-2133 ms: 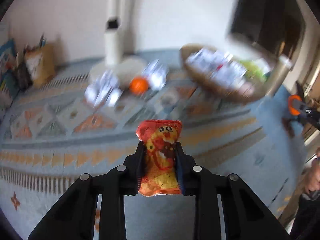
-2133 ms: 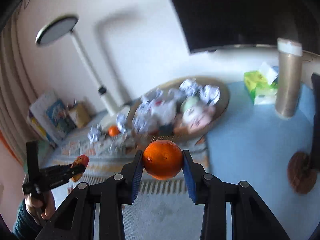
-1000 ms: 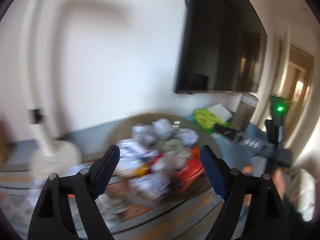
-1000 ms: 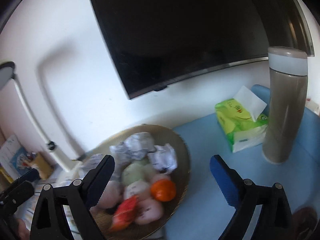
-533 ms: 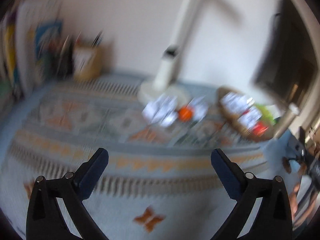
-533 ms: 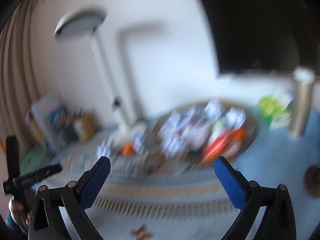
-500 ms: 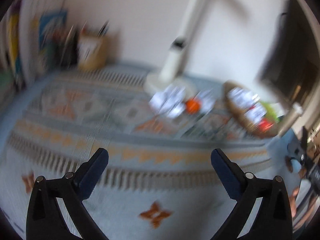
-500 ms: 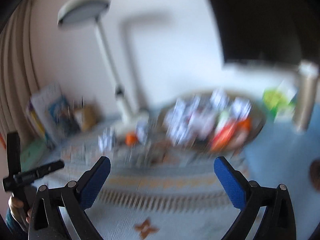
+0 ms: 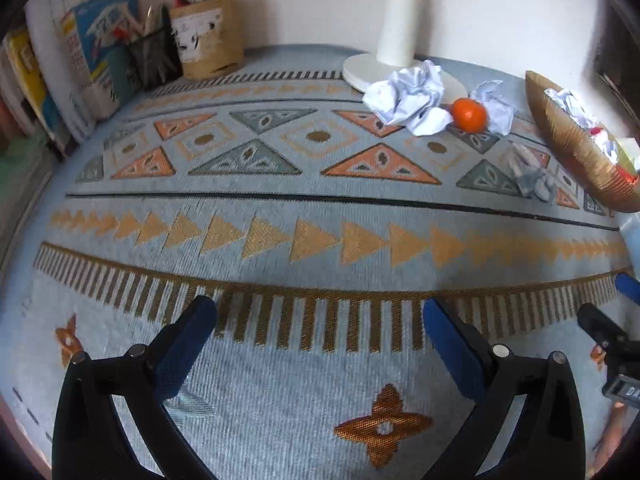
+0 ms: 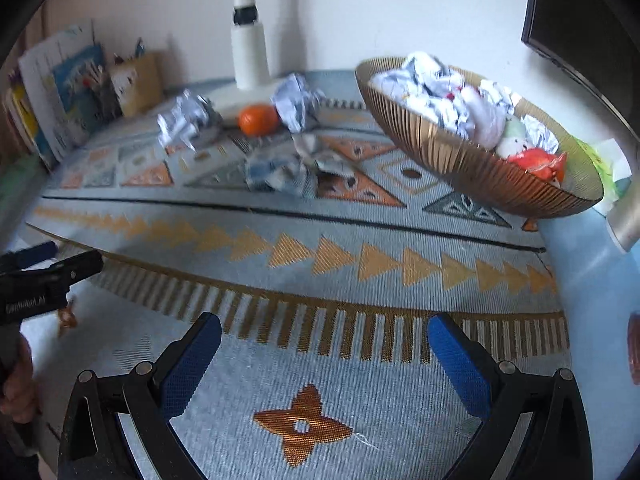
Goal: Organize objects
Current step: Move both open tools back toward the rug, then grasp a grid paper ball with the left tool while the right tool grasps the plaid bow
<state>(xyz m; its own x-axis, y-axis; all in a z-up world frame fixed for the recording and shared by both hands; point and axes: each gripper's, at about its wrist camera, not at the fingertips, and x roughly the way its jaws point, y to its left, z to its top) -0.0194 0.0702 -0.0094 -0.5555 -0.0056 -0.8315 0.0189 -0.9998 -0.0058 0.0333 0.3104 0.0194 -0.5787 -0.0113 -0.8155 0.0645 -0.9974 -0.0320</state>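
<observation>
Jaws of both the left gripper (image 9: pixel 320 324) and the right gripper (image 10: pixel 324 340) stand spread wide and empty above the patterned bench cloth (image 9: pixel 320 216). One orange (image 9: pixel 469 115) lies between crumpled papers (image 9: pixel 408 98), near the basket (image 10: pixel 460 148).

Left gripper (image 9: pixel 320 316) earlier clamped a red-yellow snack packet (image 10: pixel 538 162); right gripper (image 10: pixel 324 334) clamped an orange. Both items went into the ribbed gold bowl (image 10: pixel 460 156); the packet showed at its near rim, the orange mostly hidden behind it. Both grippers' jaws spread wide, empty, and swung down from the bowl over the patterned rug (image 9: pixel 320 240).
</observation>
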